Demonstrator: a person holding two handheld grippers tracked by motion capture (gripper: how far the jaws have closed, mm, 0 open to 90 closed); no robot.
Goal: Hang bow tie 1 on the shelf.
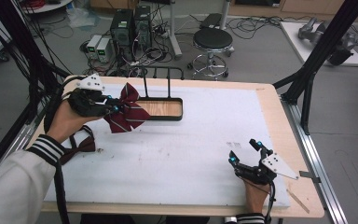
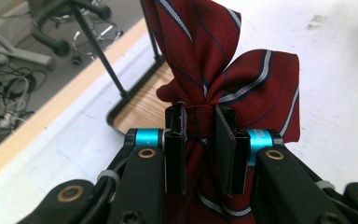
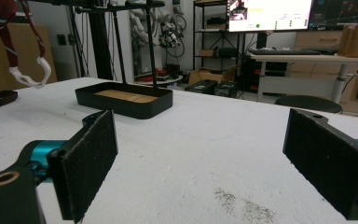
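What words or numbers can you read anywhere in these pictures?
None can be read.
Monitor behind the table: has text, too small and blurred.
Striped red bow tie clamped in the left gripper: stripes, no lettering.
Open right gripper: no lettering.

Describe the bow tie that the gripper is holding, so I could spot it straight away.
Start at the white table and find the black stand with the wooden floor near its far edge. Just left of it, the left gripper is shut on the knot of the red bow tie, held above the table. It has pale stripes, unlike the darker bow tie lying flat by the sleeve.
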